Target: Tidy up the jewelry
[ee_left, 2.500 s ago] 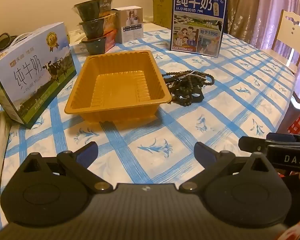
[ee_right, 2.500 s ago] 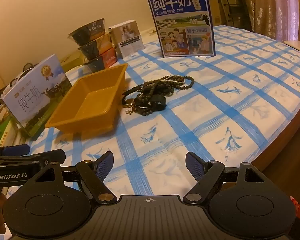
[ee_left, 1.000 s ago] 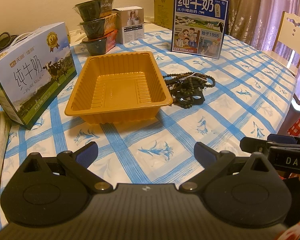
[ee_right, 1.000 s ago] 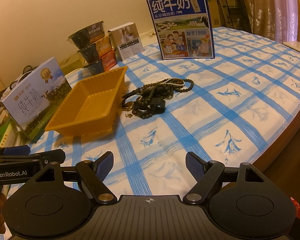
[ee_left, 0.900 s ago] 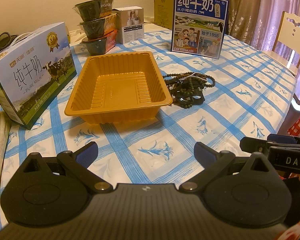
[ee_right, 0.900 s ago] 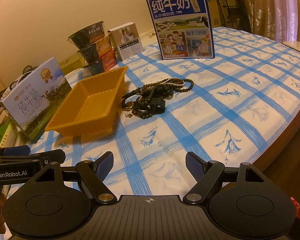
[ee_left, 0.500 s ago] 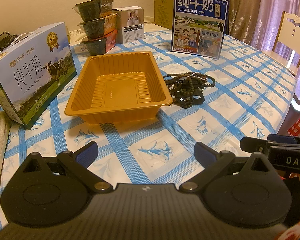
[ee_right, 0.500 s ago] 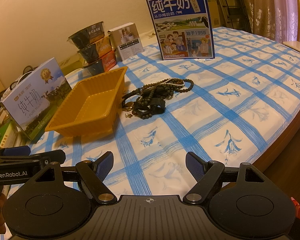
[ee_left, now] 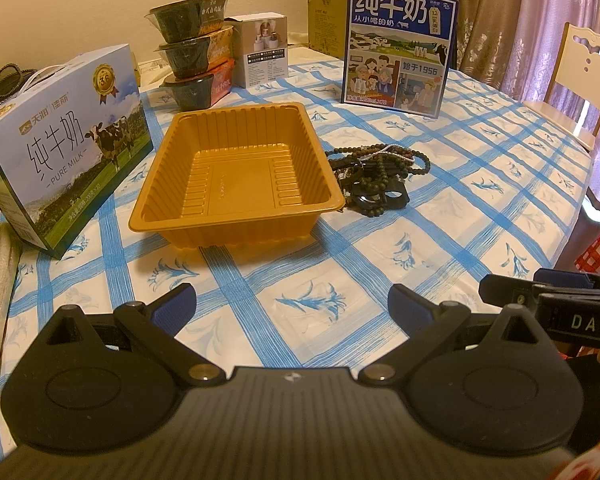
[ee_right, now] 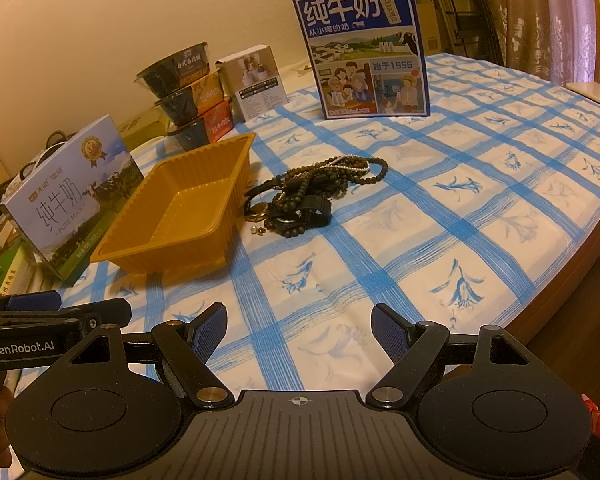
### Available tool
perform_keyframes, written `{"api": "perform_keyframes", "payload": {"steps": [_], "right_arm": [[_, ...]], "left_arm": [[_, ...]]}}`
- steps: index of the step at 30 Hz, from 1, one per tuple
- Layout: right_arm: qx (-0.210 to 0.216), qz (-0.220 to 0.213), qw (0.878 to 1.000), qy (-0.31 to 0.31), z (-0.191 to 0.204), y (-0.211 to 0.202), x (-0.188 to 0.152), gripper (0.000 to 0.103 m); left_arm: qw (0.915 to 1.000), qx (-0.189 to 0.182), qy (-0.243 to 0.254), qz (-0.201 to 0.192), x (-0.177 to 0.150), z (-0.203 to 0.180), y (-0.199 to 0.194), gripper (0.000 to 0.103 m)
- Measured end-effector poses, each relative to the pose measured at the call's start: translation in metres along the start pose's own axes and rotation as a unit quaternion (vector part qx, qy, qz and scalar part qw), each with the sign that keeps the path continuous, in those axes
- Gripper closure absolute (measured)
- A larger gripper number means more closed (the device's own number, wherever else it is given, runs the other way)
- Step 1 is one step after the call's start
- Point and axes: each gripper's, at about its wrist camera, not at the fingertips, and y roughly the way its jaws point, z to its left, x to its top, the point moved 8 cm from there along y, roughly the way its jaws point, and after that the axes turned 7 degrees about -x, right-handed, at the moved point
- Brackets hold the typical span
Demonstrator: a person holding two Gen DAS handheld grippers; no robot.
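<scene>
An empty orange plastic tray [ee_left: 236, 184] [ee_right: 180, 216] sits on the blue-checked tablecloth. Just right of it lies a tangled pile of dark bead necklaces and bracelets [ee_left: 374, 178] [ee_right: 312, 192], with a watch and small loose pieces at its near left edge. My left gripper [ee_left: 294, 308] is open over the near table, well short of the tray. My right gripper [ee_right: 298, 328] is open too, hovering near the table's front edge, far from the pile. Neither holds anything.
A milk carton box [ee_left: 60, 140] stands left of the tray. Stacked bowls [ee_left: 196, 64] and a small box [ee_left: 266, 50] sit behind it. A tall blue milk box [ee_left: 398, 48] stands at the back. A chair [ee_left: 580, 76] is at the far right; the table edge [ee_right: 580, 280] curves right.
Both views have shifted only slightly since the earliest frames. Both grippers stay open, and the tray and jewelry have not moved.
</scene>
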Motion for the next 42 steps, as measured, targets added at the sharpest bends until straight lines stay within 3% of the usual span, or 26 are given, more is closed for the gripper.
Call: {"api": "perform_keyframes", "payload": {"steps": [24, 28, 31, 34, 42], "right_arm": [[-0.003, 0.012, 1.0, -0.001, -0.001, 0.019, -0.001, 0.024], [-0.007, 0.018, 1.0, -0.002, -0.004, 0.032, 0.002, 0.024], [-0.01, 0.02, 1.0, -0.001, -0.007, 0.039, 0.003, 0.024], [-0.019, 0.027, 0.999, 0.005, -0.013, 0.056, 0.006, 0.024], [-0.033, 0.039, 0.999, 0.01, -0.017, 0.082, 0.011, 0.024]], "left_arm": [[0.9998, -0.002, -0.018, 0.004, 0.0, 0.008, 0.015, 0.001], [0.9981, -0.019, -0.058, 0.01, -0.002, 0.023, 0.024, 0.001], [0.9946, -0.03, -0.099, 0.002, -0.002, 0.042, 0.03, 0.001], [0.9906, -0.017, -0.134, -0.02, -0.001, 0.067, 0.035, 0.002], [0.9646, -0.01, -0.246, -0.094, 0.0, 0.13, 0.049, 0.002]]}}
